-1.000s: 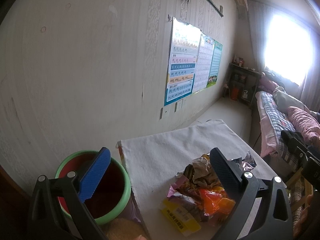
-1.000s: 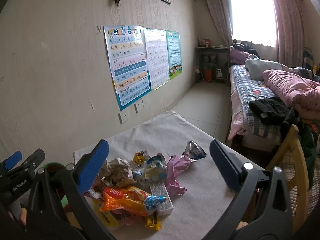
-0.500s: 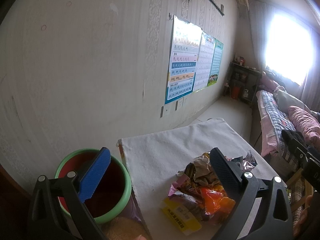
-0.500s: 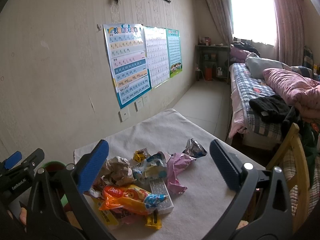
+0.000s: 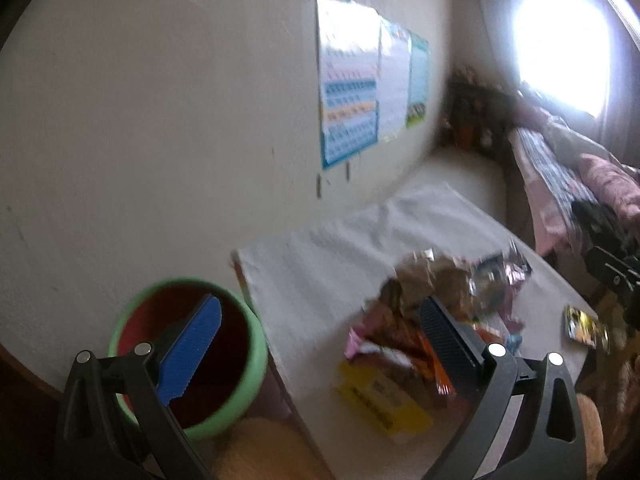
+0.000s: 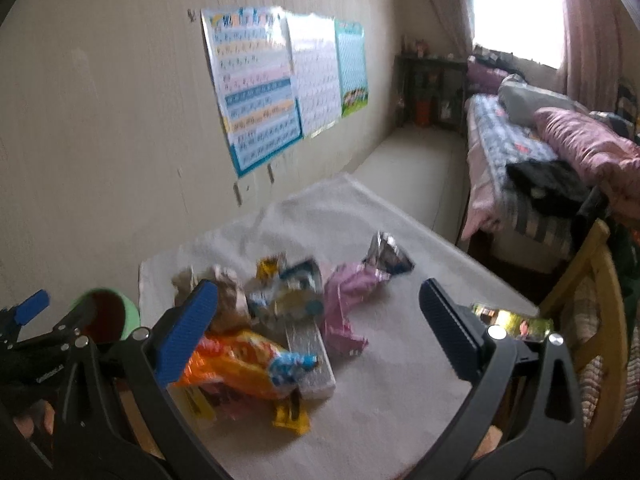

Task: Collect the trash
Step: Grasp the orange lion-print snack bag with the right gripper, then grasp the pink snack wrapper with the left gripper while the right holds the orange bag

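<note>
— Beside the left edge of the desk [image 6: 400, 412], why is the green bin [image 5: 244, 364] kept below the top?

— It can be supposed that wrappers are meant to be dropped or swept over that edge into it. The bin is seen with its mouth open upward and nothing can be made out inside.

— And where is the trash found?

— A pile of wrappers [image 6: 280, 320] is gathered near the left front corner of the desk, close to the bin, with an orange packet [image 6: 236, 364] at the front. One flat packet [image 6: 512, 322] lies apart, at the right edge.

— How are the jaws held?

— The left gripper [image 5: 320, 340] is held wide open over the gap between bin and pile, and nothing is gripped. The right gripper [image 6: 320, 332] is also wide open and empty, directed at the pile, so a first pick is judged to be prepared.
</note>
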